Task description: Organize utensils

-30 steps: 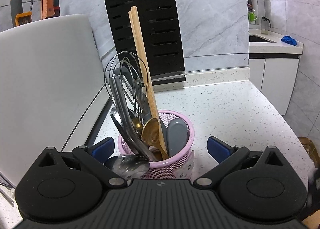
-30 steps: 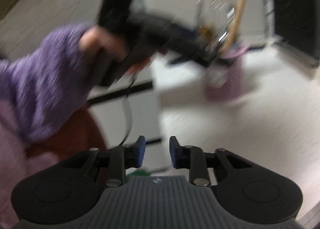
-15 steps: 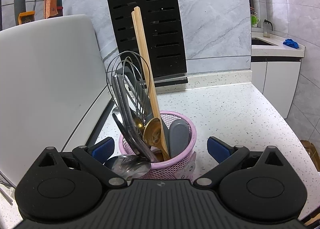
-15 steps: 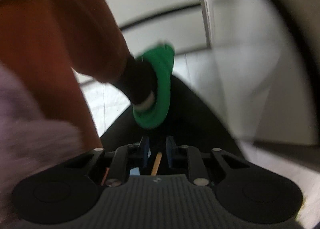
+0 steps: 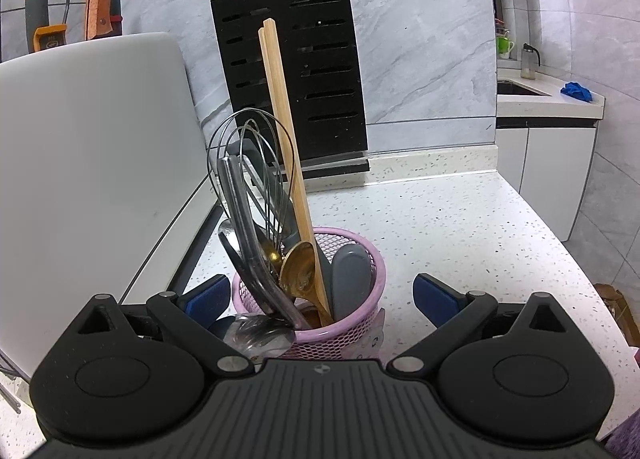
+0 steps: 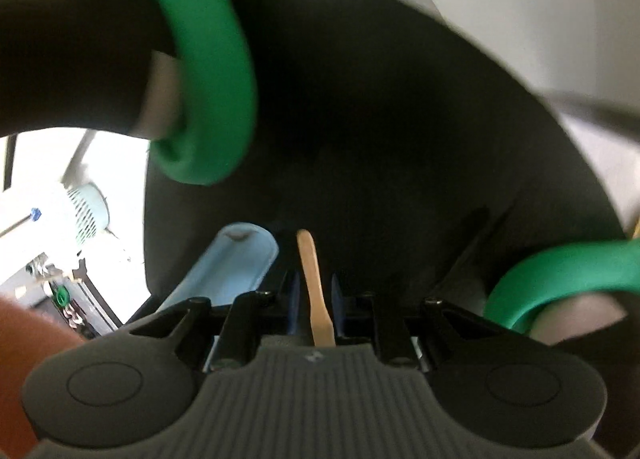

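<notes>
Your left gripper point(image 5: 320, 295) fingers stand wide around the pink mesh utensil cup point(image 5: 344, 323). Your right gripper point(image 6: 314, 291) fingers sit narrow beside a thin wooden stick point(image 6: 314, 283); contact unclear. Risk: stick slips sideways if they close off-centre.

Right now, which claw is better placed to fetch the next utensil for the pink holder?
Right. The right claw has a wooden handle between its pads. The left claw stands open around the pink holder.
</notes>
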A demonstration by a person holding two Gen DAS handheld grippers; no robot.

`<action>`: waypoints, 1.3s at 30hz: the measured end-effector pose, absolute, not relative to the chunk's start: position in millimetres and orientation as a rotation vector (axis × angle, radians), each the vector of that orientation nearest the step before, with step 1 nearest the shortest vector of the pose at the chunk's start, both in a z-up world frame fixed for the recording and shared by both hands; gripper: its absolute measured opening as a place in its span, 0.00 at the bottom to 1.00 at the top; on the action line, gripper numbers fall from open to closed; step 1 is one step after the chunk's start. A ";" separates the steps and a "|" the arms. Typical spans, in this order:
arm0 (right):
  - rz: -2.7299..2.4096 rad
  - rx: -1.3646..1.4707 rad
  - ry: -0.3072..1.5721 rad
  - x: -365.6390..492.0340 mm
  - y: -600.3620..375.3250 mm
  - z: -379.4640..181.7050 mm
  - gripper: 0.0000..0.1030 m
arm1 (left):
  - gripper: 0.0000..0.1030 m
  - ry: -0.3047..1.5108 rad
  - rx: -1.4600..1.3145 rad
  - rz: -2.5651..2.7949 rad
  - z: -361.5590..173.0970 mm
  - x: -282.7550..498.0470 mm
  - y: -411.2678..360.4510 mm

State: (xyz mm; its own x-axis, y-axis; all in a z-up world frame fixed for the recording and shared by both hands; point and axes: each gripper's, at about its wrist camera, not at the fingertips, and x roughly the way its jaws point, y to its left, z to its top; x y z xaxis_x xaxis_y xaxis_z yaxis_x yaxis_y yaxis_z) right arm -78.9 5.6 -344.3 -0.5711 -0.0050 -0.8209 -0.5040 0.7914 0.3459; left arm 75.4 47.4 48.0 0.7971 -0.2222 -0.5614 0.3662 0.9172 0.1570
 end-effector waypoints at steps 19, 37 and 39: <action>0.546 -0.598 2.155 -109.0 50.2 -399.2 0.34 | 1.00 0.554 0.276 -0.327 49.8 74.7 44.4; 0.526 -0.537 2.063 -57.9 49.7 -385.6 0.00 | 1.00 0.551 0.281 -0.334 50.3 77.2 42.0; 0.547 -0.539 2.019 -49.5 50.4 -375.7 0.00 | 1.00 0.551 0.282 -0.336 50.1 76.8 41.9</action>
